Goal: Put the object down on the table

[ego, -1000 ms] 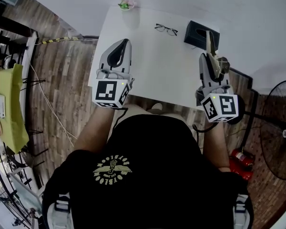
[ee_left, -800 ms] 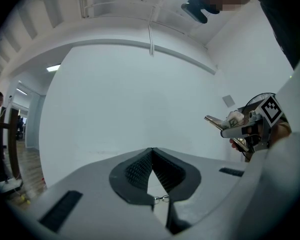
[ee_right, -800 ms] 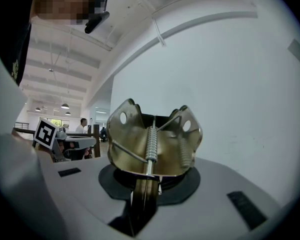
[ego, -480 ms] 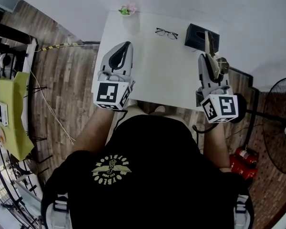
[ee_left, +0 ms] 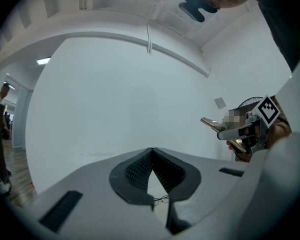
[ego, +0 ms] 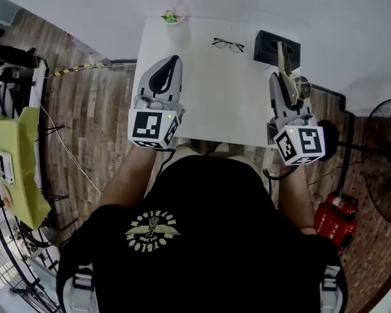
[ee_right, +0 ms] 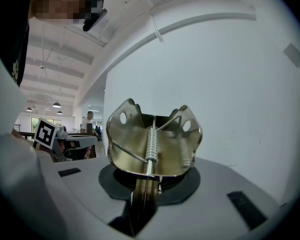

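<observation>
A white counter stands against a plain white wall, on a floor of wooden boards, and the person stands at its near edge. On the far part of the counter lie a pair of glasses, a black box at the right corner and a small pink and green thing at the left corner; I cannot tell what this last one is. The middle and the near part of the counter are bare. The right gripper has its jaws pressed on the thin handle end of a brass-coloured metal spring clip, whose wide end with the coil spring sticks out in front. In the head view the clip is above the right side of the counter, just beside the black box, and it seems to be in the air, not resting on the surface. The left gripper hangs over the left side of the counter; its jaw tips meet and there is nothing between them. I judge that the task is in the carrying step and the putting down is not yet done. The next move calls for lowering the clip onto a bare part of the counter, away from the box and the glasses, until it rests there, and only then letting the jaws go apart.
</observation>
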Demonstrator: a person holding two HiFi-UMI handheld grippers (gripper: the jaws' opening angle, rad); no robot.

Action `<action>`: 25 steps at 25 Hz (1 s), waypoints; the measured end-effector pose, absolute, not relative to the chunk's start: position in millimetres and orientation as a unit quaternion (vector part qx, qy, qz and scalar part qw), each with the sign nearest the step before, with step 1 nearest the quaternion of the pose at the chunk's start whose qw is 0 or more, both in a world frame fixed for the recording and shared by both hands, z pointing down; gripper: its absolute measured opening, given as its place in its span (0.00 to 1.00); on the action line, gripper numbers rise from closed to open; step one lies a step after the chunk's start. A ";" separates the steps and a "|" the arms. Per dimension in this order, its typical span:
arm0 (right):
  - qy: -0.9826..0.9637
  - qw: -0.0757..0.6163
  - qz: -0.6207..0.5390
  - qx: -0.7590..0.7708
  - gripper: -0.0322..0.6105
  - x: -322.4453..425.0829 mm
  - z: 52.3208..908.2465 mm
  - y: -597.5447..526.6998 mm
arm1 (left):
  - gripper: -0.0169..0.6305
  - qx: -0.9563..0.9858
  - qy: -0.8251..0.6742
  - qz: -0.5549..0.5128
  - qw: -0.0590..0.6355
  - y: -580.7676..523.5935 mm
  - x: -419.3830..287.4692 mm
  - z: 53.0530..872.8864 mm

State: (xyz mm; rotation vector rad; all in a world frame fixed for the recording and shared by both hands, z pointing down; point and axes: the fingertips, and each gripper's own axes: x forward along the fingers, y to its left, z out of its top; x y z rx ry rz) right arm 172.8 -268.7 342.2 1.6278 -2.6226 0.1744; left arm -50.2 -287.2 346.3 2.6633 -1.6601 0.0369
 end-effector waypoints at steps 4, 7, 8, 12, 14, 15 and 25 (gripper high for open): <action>-0.844 0.032 0.066 0.531 0.15 167.6 351.6 -271.4 | 0.04 0.850 -0.527 0.011 0.004 -291.2 -57.1 346.6; -0.842 0.038 0.070 0.534 0.15 163.9 359.1 -273.4 | 0.04 0.851 -0.525 0.011 0.006 -293.4 -59.7 348.5; -0.841 0.041 0.071 0.534 0.15 162.6 361.5 -273.7 | 0.04 0.851 -0.525 0.011 0.006 -293.7 -60.3 348.6; -0.839 0.049 0.077 0.536 0.15 159.5 373.8 -276.2 | 0.04 0.853 -0.521 0.012 0.003 -295.8 -61.2 347.3; -0.838 0.054 0.081 0.538 0.15 158.0 381.5 -277.0 | 0.04 0.854 -0.520 0.013 0.000 -296.7 -62.3 346.8; -0.837 0.057 0.082 0.538 0.15 157.2 384.8 -276.9 | 0.04 0.854 -0.520 0.013 0.000 -296.9 -63.2 346.6; -0.834 0.077 0.092 0.538 0.15 155.1 413.0 -280.3 | 0.04 0.853 -0.521 0.013 -0.001 -303.1 -71.0 347.5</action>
